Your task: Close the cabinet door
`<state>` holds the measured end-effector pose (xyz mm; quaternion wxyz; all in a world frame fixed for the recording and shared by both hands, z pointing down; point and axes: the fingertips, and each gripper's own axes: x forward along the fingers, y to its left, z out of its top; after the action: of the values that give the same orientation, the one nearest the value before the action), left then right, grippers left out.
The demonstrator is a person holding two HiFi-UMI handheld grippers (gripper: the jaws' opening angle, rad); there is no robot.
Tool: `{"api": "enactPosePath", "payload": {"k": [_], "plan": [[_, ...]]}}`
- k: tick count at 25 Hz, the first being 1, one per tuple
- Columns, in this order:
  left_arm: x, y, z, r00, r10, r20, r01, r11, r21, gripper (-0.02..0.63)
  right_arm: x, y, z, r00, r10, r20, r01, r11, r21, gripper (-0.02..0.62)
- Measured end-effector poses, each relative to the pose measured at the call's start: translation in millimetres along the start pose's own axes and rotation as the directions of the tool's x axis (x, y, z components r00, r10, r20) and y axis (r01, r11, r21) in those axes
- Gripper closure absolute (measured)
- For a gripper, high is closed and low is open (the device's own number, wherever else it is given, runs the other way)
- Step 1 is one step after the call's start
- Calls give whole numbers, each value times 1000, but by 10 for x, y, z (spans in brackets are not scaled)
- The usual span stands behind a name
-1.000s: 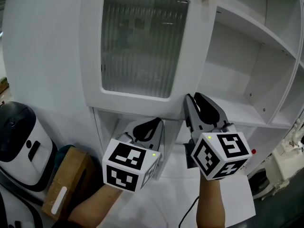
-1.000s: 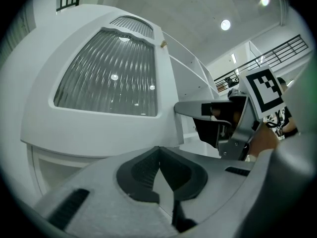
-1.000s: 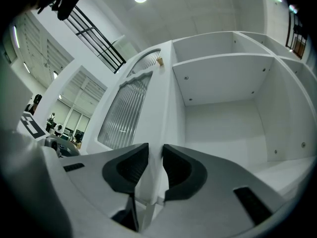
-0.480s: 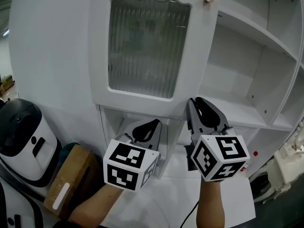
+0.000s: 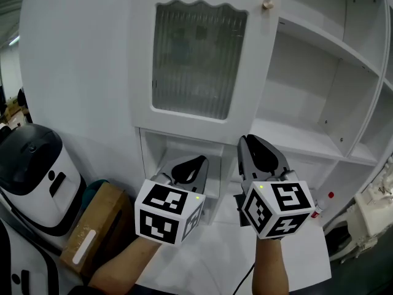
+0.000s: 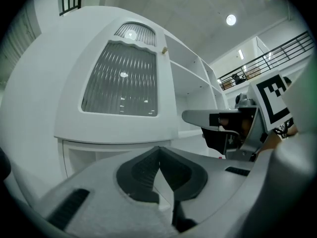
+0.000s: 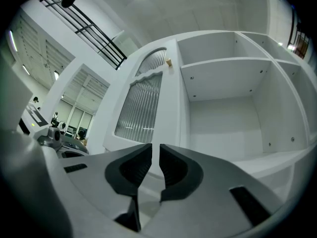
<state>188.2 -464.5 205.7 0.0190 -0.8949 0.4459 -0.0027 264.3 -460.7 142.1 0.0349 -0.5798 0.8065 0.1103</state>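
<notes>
- White cabinet (image 5: 73, 72): its right-hand shelves (image 5: 307, 143) stand bare and uncovered, so closing is not yet done
- Cabinet door (image 5: 258, 85), with a ribbed-glass pane, stands left of those shelves with its knob edge beside them; it seems swung out, though how far is hard to judge from this angle
- Left gripper (image 5: 191, 163): low beneath the door, jaws together, empty, touching nothing
- Right gripper (image 5: 258, 145): under the door's lower right corner, jaws drawn to a thin slit with nothing in it; a closed tip suits pushing the panel rather than grasping
- Knob (image 5: 267, 5): high on the door, well above both grippers
</notes>
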Motion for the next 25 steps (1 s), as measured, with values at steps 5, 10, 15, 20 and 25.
{"api": "enactPosePath", "payload": {"k": [5,10,15,20,25], "plan": [[-169,-8,3,1000,-4,-4,4,1000,-1,594,-106,204,-40,1000,10,-19,-10,1000,7,545],[-344,11,-43,1000,-5,-16,5,1000,0,594,-184,454,-138,998,15,-59,-14,1000,10,557],[-534,51,-90,1000,-8,-28,7,1000,-3,594,-302,721,-194,997,23,-74,-21,999,28,563],[-739,61,-102,999,-15,-30,15,1000,7,594,-416,1011,-218,995,40,-90,-37,998,41,569],[-920,49,-145,999,-25,-30,26,1000,16,594,-540,1219,-259,994,37,-105,-32,999,44,569]]}}
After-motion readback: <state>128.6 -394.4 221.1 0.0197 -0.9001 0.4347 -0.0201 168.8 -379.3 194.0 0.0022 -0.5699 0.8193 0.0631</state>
